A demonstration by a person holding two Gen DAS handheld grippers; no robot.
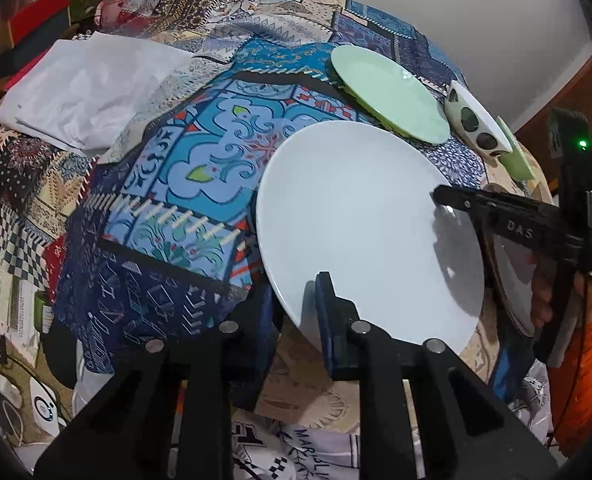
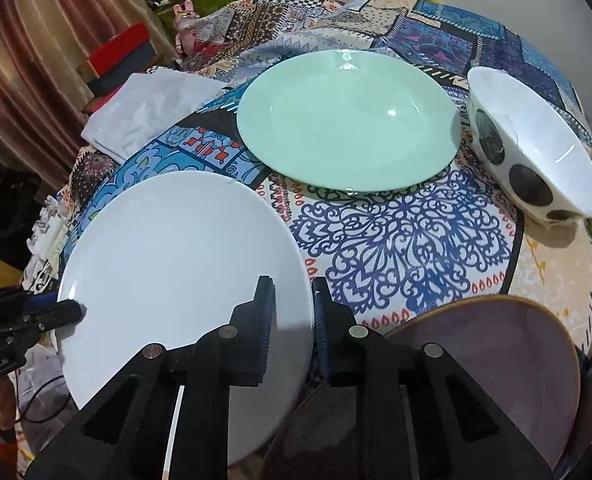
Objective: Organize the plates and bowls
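Where the left wrist view looks across the patchwork cloth (image 1: 167,168), the left gripper (image 1: 291,316) clamps the white plate (image 1: 360,232) at its near rim, with the right gripper (image 1: 448,200) on its far rim. The right wrist view alone shows a purple plate (image 2: 496,356); right gripper (image 2: 291,320) pinches the white plate's edge. One green plate (image 2: 348,120), one spotted bowl (image 2: 536,148) sit beyond, apart.

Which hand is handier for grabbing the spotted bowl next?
Right, probably. The spotted bowl sits just ahead and to the right of the right gripper. From the left gripper it lies beyond the white plate.
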